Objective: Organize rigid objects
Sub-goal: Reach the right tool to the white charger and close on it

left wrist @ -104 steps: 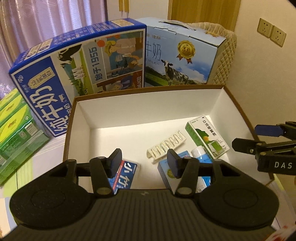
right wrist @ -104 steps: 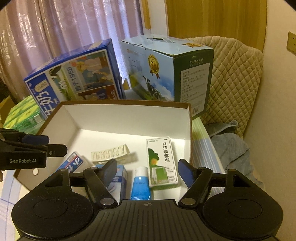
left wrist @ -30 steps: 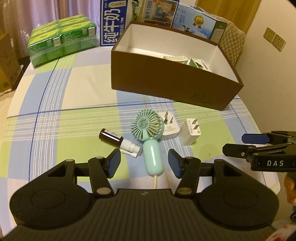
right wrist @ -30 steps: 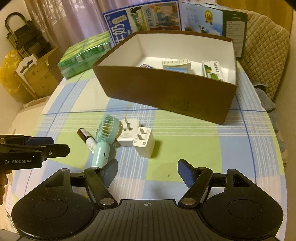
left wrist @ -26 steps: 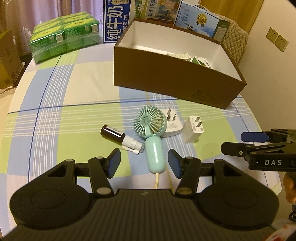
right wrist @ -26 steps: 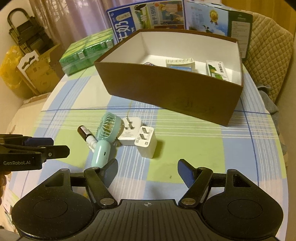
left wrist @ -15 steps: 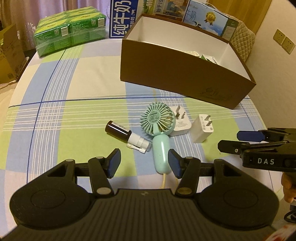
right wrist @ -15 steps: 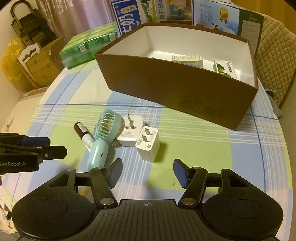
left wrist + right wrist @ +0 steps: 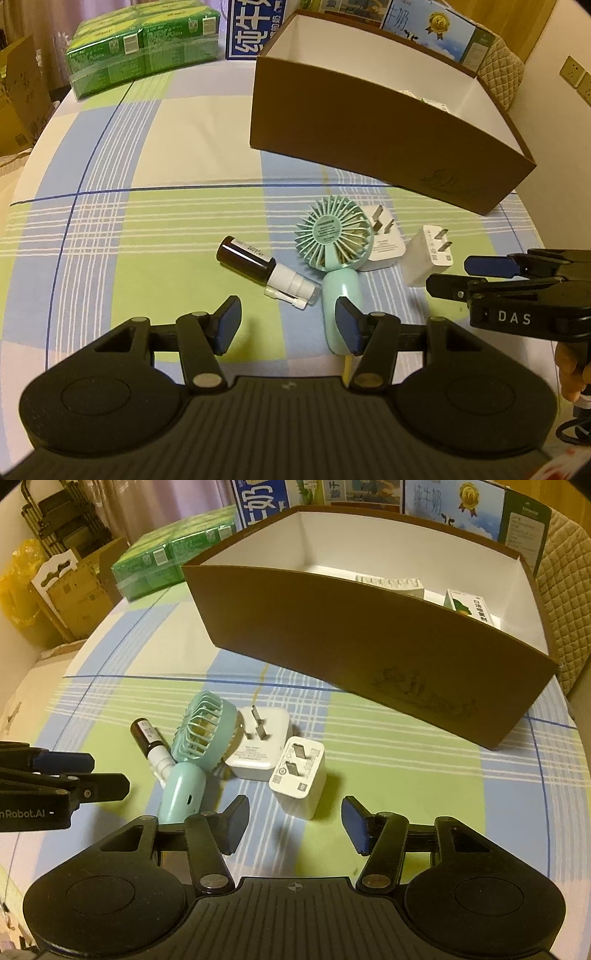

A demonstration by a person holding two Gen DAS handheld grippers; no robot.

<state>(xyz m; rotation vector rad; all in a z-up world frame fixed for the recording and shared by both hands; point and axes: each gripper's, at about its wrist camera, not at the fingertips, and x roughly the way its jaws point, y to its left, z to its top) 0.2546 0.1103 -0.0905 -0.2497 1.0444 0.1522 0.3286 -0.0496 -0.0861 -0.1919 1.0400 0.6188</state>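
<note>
Nearest me, my left gripper hangs with jaws apart and empty; my right gripper, jaws just narrowed, also grips nothing. Beyond, the fan, bottle and two chargers wait on the bench. The brown box farther off already holds several items.
</note>
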